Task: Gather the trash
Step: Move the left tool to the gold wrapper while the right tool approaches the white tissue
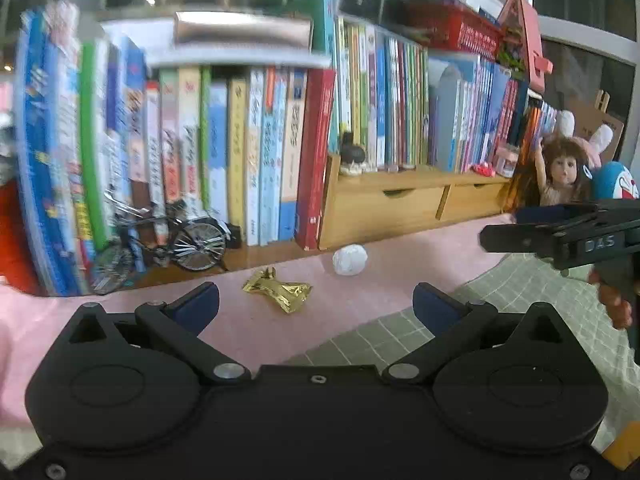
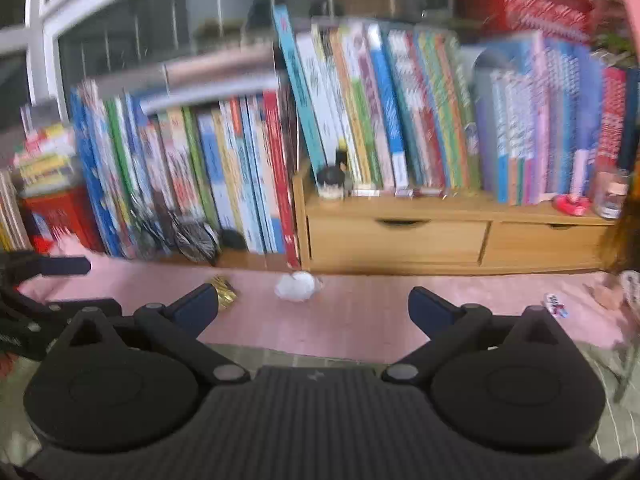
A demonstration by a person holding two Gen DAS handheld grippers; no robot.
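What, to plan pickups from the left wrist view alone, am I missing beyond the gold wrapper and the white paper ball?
Observer: A small colourful wrapper lies far right on the pink surface.
Operator: Is the right gripper ready?
Observer: The right gripper is wide open and holds nothing.
Operator: What does it face?
Observer: The paper ball lies just ahead, slightly left of the middle of its gap.

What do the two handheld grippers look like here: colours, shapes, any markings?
Both are matte black plastic with round pivot housings, silver bolts and dark blue finger pads. The left gripper has a smooth body; the right gripper has a ribbed one and bears "DAS" lettering on its side.
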